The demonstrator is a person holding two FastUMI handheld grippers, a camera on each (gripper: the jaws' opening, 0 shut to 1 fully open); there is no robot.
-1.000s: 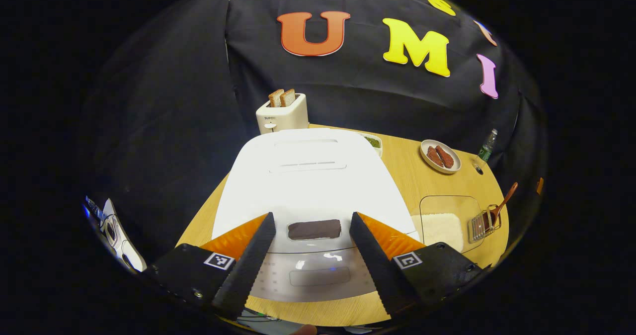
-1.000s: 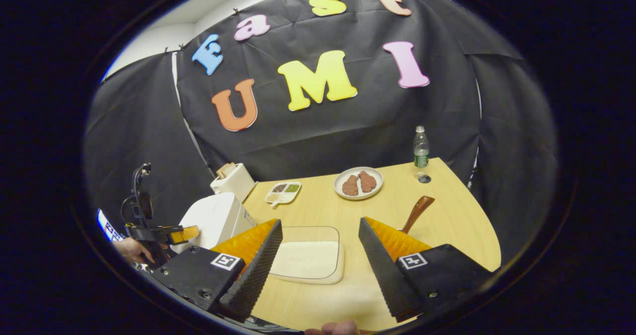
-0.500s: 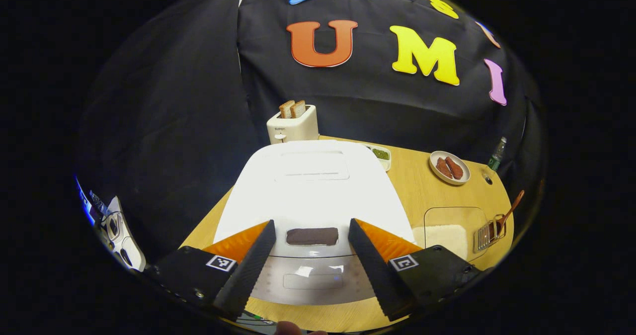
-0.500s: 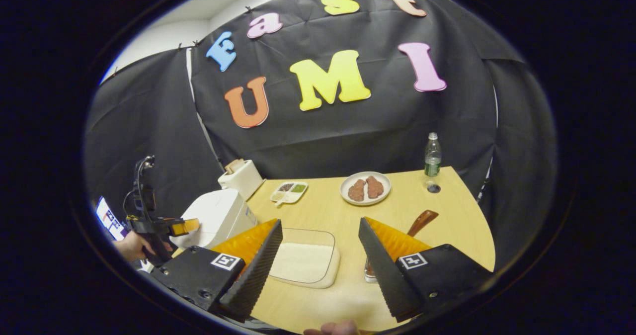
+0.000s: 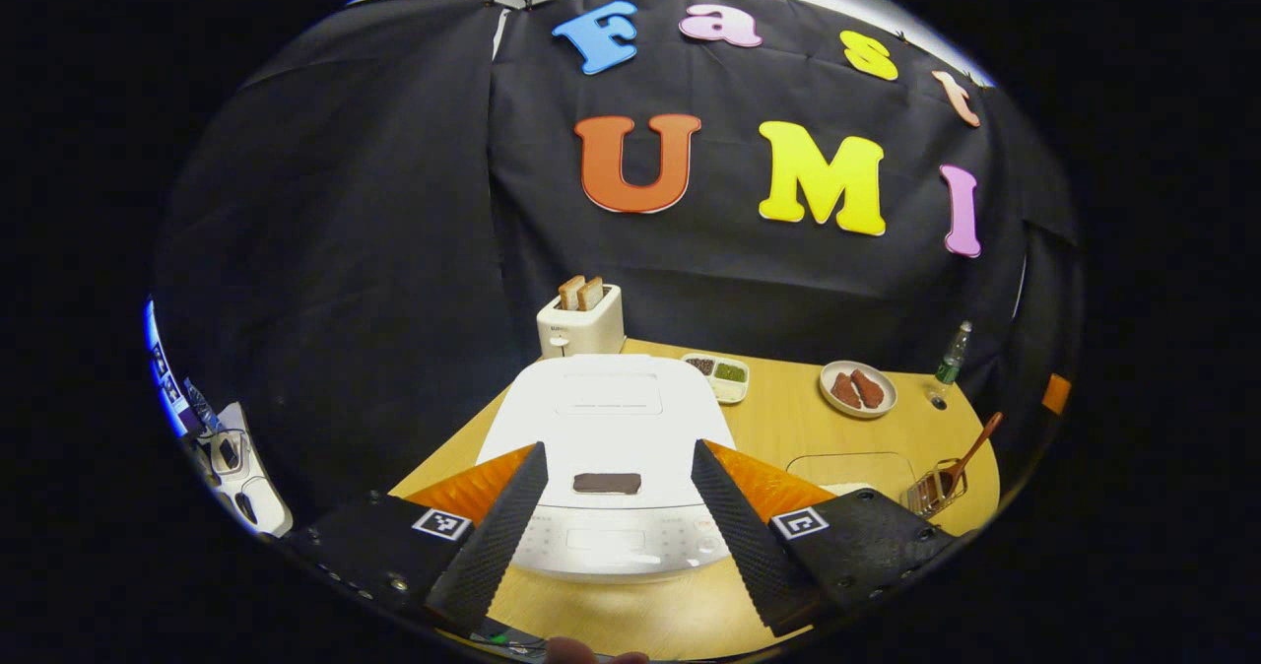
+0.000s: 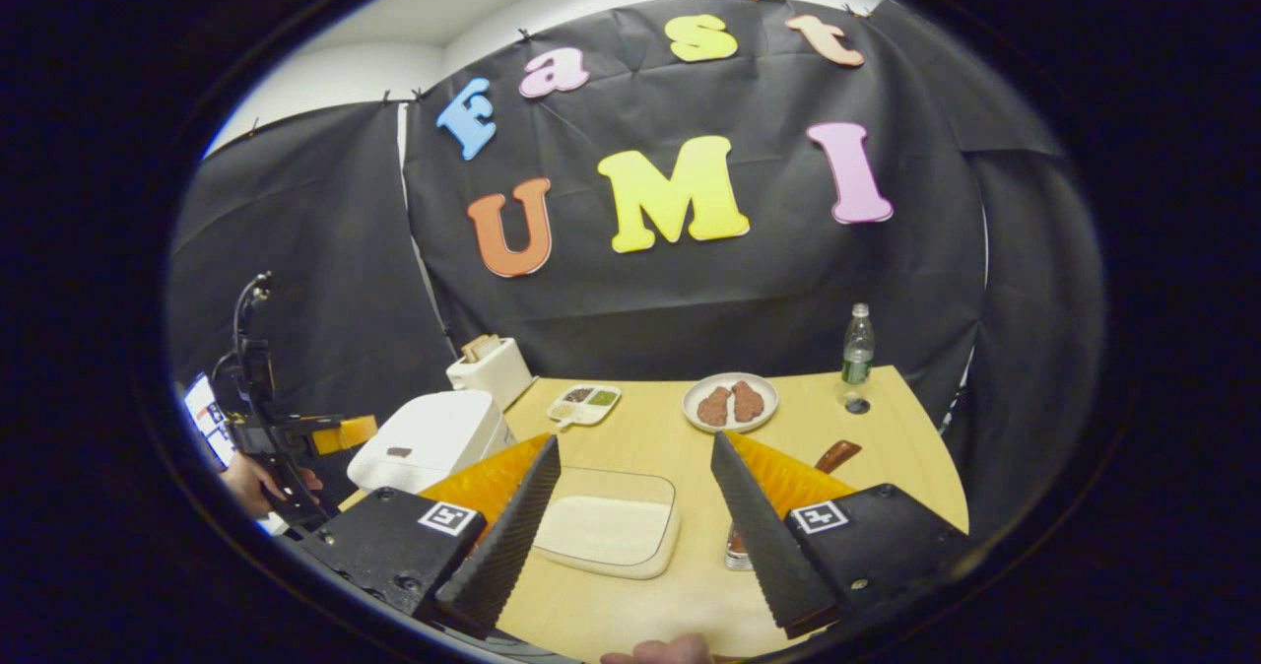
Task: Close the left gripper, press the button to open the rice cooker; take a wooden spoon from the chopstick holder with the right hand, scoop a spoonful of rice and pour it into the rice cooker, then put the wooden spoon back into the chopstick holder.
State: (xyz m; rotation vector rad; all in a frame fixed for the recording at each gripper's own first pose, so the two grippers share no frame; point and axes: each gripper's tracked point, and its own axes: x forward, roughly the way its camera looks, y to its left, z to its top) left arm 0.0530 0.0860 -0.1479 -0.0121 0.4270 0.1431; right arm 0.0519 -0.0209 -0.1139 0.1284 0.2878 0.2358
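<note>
the rice cooker (image 5: 611,428) sits lid down at the table's near left, its dark button (image 5: 607,483) centred between the spread fingers of the left gripper (image 5: 616,516), seemingly lined up for a press but not yet closed. the right gripper (image 6: 630,521) hangs open above the rice tray (image 6: 609,531); the wooden spoon (image 6: 837,455) stands in its holder, just right.

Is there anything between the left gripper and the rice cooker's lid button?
Nothing visible. In the left gripper view the left gripper hangs open in front of the rice cooker, and the dark button shows unobstructed between its fingers; the lid is down.
</note>
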